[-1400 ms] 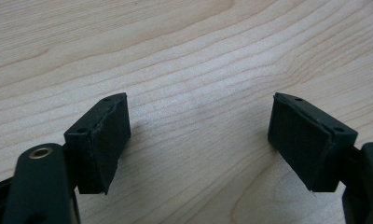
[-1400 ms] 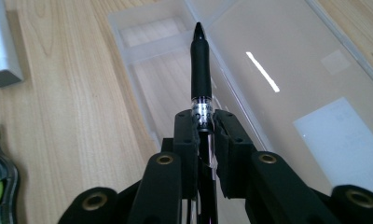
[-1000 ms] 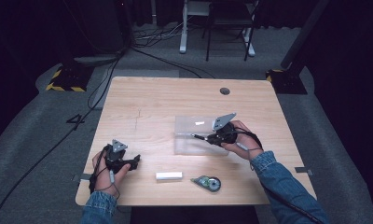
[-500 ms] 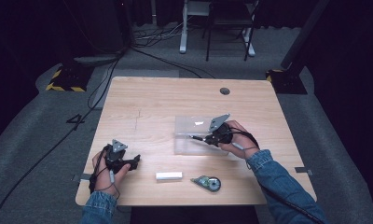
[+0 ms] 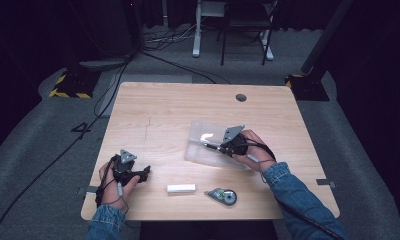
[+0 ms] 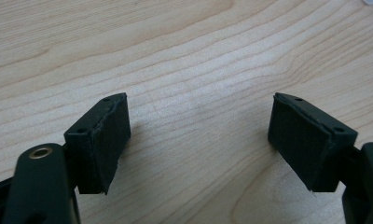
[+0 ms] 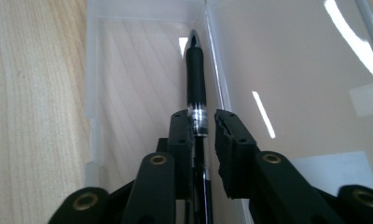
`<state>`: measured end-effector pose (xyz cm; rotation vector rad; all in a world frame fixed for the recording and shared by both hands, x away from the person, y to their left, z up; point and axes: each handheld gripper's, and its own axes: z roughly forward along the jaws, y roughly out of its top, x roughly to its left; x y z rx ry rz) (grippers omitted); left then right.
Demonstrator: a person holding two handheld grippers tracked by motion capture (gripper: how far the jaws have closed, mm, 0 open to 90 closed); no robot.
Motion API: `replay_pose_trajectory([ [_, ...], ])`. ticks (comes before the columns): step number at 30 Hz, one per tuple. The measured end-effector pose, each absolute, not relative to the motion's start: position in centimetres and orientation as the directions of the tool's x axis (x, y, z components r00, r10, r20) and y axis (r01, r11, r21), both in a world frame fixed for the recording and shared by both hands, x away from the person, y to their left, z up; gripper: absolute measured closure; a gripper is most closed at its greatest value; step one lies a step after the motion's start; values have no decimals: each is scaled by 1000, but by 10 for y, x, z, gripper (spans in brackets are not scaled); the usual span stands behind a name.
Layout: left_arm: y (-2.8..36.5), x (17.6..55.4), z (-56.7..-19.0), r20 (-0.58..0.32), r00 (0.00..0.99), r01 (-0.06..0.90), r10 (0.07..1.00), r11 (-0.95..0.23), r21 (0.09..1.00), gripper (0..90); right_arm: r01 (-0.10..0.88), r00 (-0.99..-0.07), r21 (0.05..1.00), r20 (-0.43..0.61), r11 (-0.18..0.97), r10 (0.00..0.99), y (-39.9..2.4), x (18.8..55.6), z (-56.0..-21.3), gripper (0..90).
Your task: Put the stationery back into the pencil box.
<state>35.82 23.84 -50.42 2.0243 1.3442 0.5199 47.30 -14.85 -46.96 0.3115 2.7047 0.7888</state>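
1 pen (image 7: 195, 79) lies apparently against the open clear case's (image 7: 142, 93) hinge edge.

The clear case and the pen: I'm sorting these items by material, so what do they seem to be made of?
The clear case looks like transparent, glossy plastic: the wood grain shows through it and it carries bright glare streaks. The pen seems to have a matte black grip, probably rubber or soft plastic, with a shiny silvery tip and ring that may be metal or plated plastic.
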Motion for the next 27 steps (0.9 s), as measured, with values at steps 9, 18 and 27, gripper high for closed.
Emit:
replay_pose_trajectory([
  [9,238,358,-504,-25,397,662,917,-268,700,213,73,-899,549,-325,833,293,-149,471,-471,622],
  [18,238,358,-504,-25,397,662,918,-267,700,213,86,-887,561,-334,823,321,-156,473,-472,625],
  [27,238,358,-504,-25,397,662,917,-268,700,213,142,-904,635,-229,759,361,-162,469,-466,699],
])
